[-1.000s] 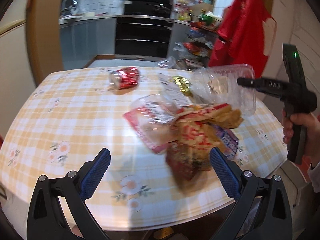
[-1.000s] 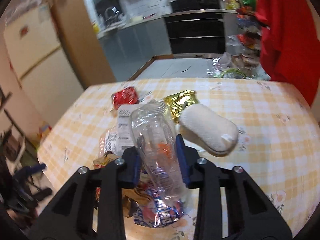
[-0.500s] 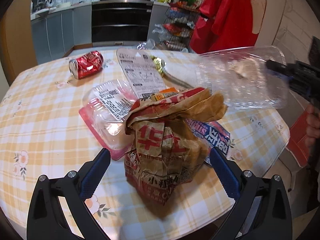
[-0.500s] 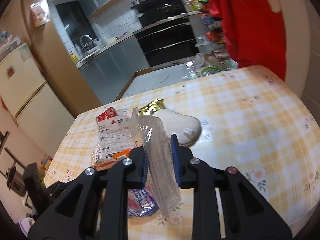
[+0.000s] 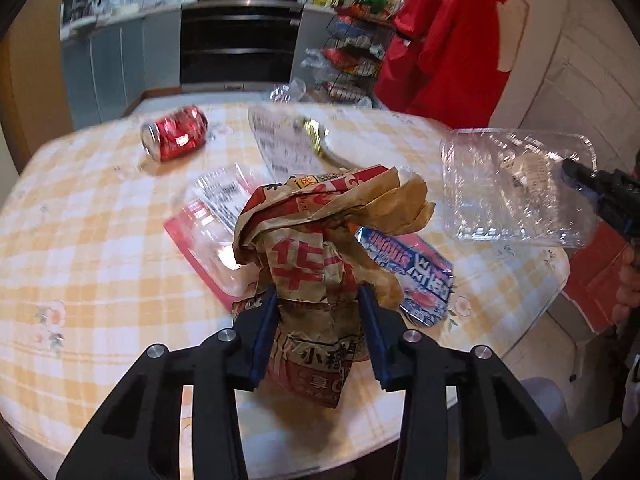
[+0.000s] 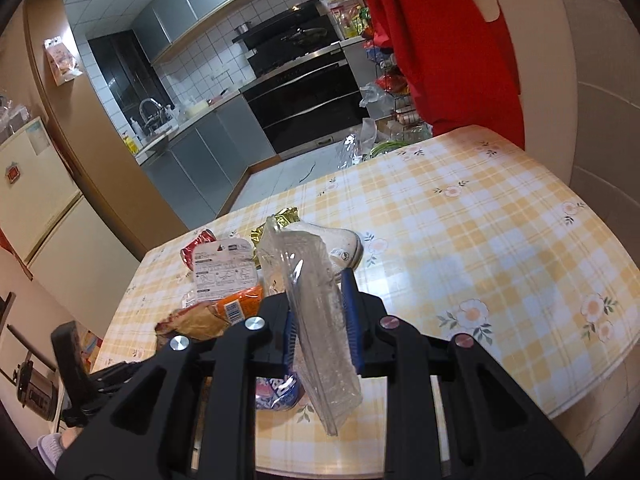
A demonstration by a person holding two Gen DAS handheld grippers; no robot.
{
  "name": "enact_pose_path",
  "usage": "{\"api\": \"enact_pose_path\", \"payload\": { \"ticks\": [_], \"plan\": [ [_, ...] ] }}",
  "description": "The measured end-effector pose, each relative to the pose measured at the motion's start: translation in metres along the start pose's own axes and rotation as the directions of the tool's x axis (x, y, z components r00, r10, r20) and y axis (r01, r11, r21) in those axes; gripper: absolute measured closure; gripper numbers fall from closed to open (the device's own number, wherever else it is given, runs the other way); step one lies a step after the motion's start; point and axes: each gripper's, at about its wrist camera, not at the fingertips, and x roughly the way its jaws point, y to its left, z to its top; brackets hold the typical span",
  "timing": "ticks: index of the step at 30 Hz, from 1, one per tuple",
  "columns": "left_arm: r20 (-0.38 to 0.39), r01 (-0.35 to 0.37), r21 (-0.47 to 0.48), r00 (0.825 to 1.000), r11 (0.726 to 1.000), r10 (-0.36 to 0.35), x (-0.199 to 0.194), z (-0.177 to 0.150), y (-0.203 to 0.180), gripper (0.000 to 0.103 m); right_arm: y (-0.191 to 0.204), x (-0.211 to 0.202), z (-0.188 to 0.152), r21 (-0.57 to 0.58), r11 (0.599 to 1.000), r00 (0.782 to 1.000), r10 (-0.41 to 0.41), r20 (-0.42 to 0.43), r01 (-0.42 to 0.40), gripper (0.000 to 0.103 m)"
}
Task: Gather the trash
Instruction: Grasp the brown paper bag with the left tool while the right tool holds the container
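A crumpled brown paper bag (image 5: 316, 240) with red print stands near the front of the checked table (image 5: 80, 220). My left gripper (image 5: 318, 328) is closing on it, and its blue pads press the bag's narrow lower part from both sides. My right gripper (image 6: 320, 320) is shut on a clear plastic container (image 6: 316, 312), held on edge above the table. In the left wrist view that container (image 5: 512, 188) hangs at the right, over the table's rim. A red can (image 5: 174, 138) lies on its side at the far left.
A pink tray (image 5: 200, 232) with a clear lid and a blue wrapper (image 5: 412, 272) lie beside the bag. Behind are a white printed package (image 5: 280, 144), a gold wrapper (image 6: 276, 224) and a white cloth lump (image 6: 336, 240). A red garment (image 5: 440, 40) hangs at the back right.
My left gripper moved in around the paper bag and its jaws went from wide apart to closed on it. My right gripper carried the clear container off to the right.
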Motion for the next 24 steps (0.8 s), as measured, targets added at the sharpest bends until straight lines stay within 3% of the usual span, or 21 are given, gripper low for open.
{"api": "enact_pose_path", "payload": {
  "ticks": [12,24],
  "plan": [
    [0.148,-0.002,0.047,0.989,0.999,-0.004,-0.123,-0.013,-0.013,0.064,0.03,-0.047,-0.016,-0.011,0.999,0.998,0.046,0.038,-0.045,0.079],
    [0.102,0.052,0.067,0.993,0.996,-0.058,-0.182,-0.073,-0.031,0.063,0.055,-0.102,-0.034,-0.033,0.998,0.996,0.061,0.071,-0.059,0.079]
  ]
}}
